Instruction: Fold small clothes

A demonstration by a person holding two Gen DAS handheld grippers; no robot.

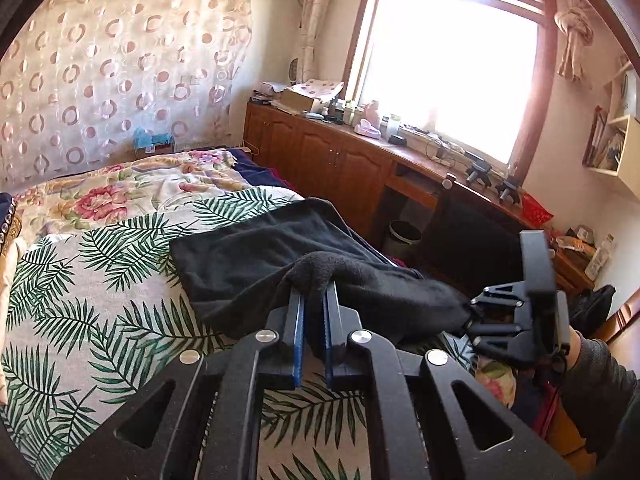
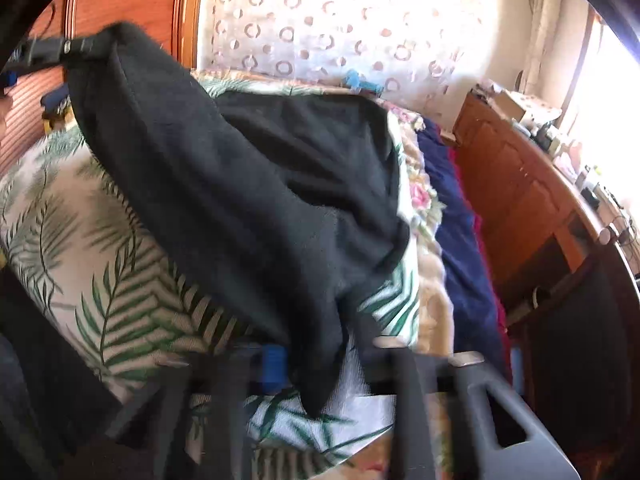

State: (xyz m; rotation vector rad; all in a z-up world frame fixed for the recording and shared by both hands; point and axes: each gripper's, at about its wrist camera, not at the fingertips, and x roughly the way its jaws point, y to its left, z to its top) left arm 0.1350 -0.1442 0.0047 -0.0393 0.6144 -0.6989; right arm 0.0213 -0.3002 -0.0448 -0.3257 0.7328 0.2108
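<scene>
Left gripper (image 1: 314, 286) clamps black fleece garment (image 1: 256, 248) corner, lifted; right gripper (image 1: 474, 320) pinches opposite corner. Cloth spans between, rest draping ahead onto leaf-print bedspread (image 1: 100, 280).

Daylight pours in through the window (image 1: 452, 68), which is blown out to near white in the left wrist view and spreads a pinkish haze over its frame and the wall beside it. That view is sharp, with the bed (image 1: 80, 288) evenly lit and only soft shadows under the black cloth (image 1: 256, 256). The right wrist view is smeared by motion blur, worst along the bottom, where the right gripper (image 2: 332, 364) dissolves into streaks. Both pictures bend strongly at the edges, with dark corners from the fisheye lens, and glare whitens the right view's upper right edge.
</scene>
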